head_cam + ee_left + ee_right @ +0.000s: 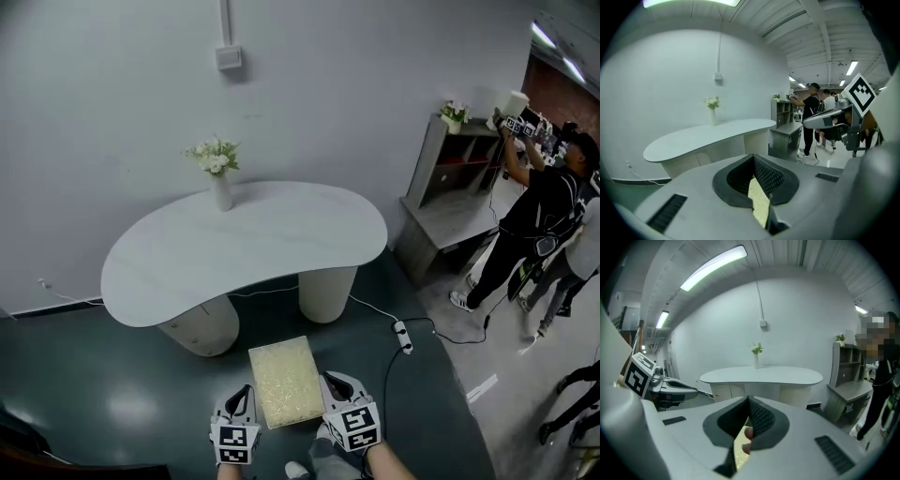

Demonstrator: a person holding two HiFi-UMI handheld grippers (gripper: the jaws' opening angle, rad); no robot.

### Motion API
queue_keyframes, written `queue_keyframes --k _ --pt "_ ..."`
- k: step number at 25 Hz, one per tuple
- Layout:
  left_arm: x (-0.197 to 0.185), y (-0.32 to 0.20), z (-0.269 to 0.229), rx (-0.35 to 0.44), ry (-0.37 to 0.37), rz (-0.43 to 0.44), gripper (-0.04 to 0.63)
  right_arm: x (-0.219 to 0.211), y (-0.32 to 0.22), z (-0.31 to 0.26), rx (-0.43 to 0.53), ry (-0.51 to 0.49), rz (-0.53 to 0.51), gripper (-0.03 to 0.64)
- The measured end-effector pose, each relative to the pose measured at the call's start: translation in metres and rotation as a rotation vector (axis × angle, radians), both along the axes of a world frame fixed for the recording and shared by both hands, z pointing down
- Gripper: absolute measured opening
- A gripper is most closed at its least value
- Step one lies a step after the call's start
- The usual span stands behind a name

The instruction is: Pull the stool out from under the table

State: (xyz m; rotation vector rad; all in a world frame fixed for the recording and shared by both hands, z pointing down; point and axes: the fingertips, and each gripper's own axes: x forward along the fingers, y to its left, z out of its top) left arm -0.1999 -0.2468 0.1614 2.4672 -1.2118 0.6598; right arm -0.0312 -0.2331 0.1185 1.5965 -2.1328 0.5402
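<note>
The stool (284,380), with a square pale-yellow top, stands on the dark floor in front of the white kidney-shaped table (244,246), clear of its edge. My left gripper (246,394) sits at the stool's near left corner and my right gripper (330,384) at its near right corner. Both point towards the table. In the left gripper view the jaws of the left gripper (753,158) are shut, and a strip of the yellow stool top (759,201) shows below them. The right gripper (748,400) is shut too, with the stool top (739,452) low in its view. I see no grip on the stool.
A vase of white flowers (217,169) stands on the table's far edge. A power strip (404,336) with cables lies on the floor to the right. A grey shelf unit (450,206) stands against the wall, and people (539,225) stand beyond it.
</note>
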Motion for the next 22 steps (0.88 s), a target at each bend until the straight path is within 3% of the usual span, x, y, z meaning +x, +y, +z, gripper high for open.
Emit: queue_keyframes --k 13,22 --pt "-0.012 -0.010 -0.107 0.173 0.020 -0.013 0.012 -0.007 0.000 -0.097 0.139 0.027 -0.014 0.061" --pt "-0.022 0.003 -0.153 0.237 0.039 -0.042 0.012 -0.013 0.012 -0.144 0.205 0.044 -0.016 0.061"
